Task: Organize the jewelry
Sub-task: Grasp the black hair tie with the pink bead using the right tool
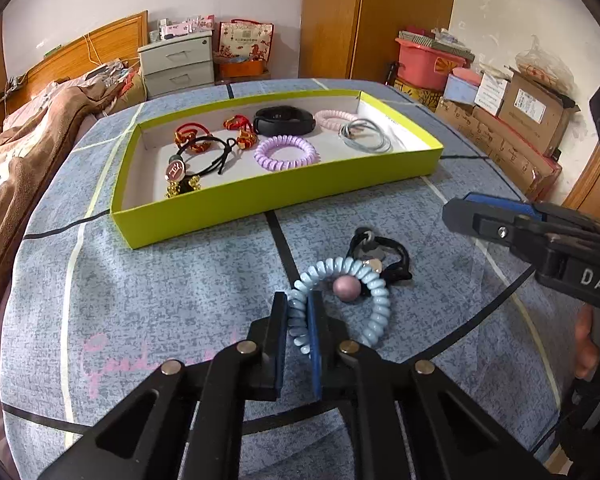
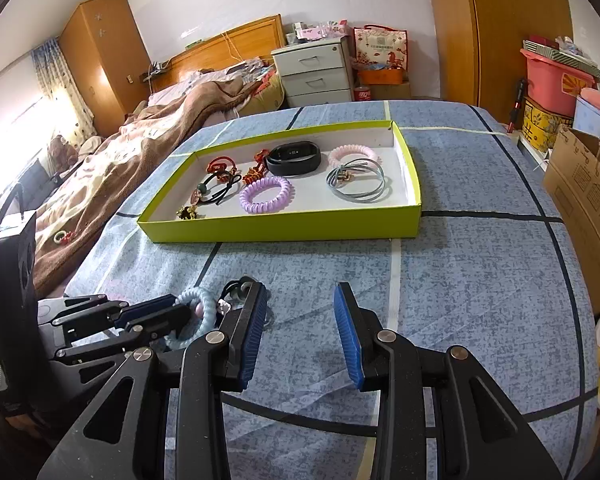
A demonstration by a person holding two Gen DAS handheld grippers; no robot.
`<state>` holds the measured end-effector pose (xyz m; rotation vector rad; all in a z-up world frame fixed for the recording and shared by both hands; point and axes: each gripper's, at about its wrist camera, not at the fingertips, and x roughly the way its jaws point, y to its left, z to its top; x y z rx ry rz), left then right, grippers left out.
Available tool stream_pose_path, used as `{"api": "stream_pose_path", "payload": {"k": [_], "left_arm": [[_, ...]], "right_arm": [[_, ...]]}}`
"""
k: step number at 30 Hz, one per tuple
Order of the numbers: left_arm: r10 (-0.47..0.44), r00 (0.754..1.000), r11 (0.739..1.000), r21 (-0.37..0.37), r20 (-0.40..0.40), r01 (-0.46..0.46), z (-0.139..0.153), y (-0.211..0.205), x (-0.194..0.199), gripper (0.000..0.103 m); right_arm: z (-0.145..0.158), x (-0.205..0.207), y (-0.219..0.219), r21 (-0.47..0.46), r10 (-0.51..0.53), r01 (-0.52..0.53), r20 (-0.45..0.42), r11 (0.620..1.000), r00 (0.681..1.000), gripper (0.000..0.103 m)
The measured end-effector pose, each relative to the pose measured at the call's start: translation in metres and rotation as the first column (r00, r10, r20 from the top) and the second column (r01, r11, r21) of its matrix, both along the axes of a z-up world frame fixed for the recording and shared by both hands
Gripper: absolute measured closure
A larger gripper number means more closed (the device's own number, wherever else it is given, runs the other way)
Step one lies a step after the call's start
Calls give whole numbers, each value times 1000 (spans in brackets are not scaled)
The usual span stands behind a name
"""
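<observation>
A: We start at our left tongs: the two pads are pinching one pale blue coil hair tie at its near-left arc, with the coils squeezed between them.

B: Agreed. Inside that loop we see one pink bead, and at about one o'clock from it lies one black hair tie with a small metal charm, touching the blue coil. All of it sits on the blue-grey cloth-covered surface.

A: Our right tongs stand spread wide with nothing between the blue pads. In the left wrist view they come in from three o'clock, above the cloth.

B: In the right wrist view the left tongs sit at nine o'clock from ours, with the blue coil showing beside them.

A: Farther out, at twelve o'clock, is one yellow-green tray with a white floor. We count inside it: one purple coil tie near the middle, one pink coil tie at the far right, one black wristband at the back, and one bundle of thin grey elastic loops to the right.

B: On the left side we see red-and-gold knotted ties, though their count is unclear to us, plus one black elastic with a round charm and gold beads at the near-left corner.
</observation>
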<state>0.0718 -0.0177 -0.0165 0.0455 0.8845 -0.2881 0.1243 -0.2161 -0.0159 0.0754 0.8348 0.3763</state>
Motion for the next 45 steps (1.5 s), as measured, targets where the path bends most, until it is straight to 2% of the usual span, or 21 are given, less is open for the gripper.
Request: {"api": "stream_pose_path", "payload": {"k": [8, 18, 20, 21, 22, 32, 41, 42, 43, 45], "left_arm": [[31, 999, 996, -85, 15, -29, 9, 19, -3, 93], [82, 996, 988, -131, 36, -76, 16, 41, -10, 93], [93, 995, 987, -131, 33, -88, 15, 43, -9, 93], [97, 995, 987, -132, 29, -93, 14, 45, -8, 93], [104, 994, 986, -131, 27, -99, 13, 47, -8, 93], [115, 993, 984, -141, 16, -112, 10, 54, -6, 93], [112, 994, 984, -143, 9, -110, 7, 55, -4, 93], [113, 994, 983, -143, 7, -111, 7, 55, -4, 93], [111, 994, 984, -144, 7, -109, 7, 55, -3, 93], [105, 994, 984, -145, 7, -103, 6, 54, -3, 93]], "right_arm": [[-5, 3, 5, -10, 14, -14, -18, 1000, 1000, 67], [-16, 7, 25, 8, 107, -107, -58, 994, 993, 67], [-17, 7, 32, -10, 130, -130, -57, 991, 990, 62], [-18, 7, 36, -16, 144, -145, -57, 989, 988, 52], [-18, 7, 38, -18, 151, -152, -53, 988, 987, 48], [-27, 10, 59, -130, 156, -163, -65, 978, 986, 48], [-28, 8, 64, -182, 159, -165, -49, 969, 986, 48], [-28, 8, 64, -188, 156, -162, -46, 969, 987, 53], [-28, 8, 64, -192, 153, -159, -43, 969, 987, 63], [-28, 9, 63, -186, 148, -153, -42, 971, 988, 67]]}}
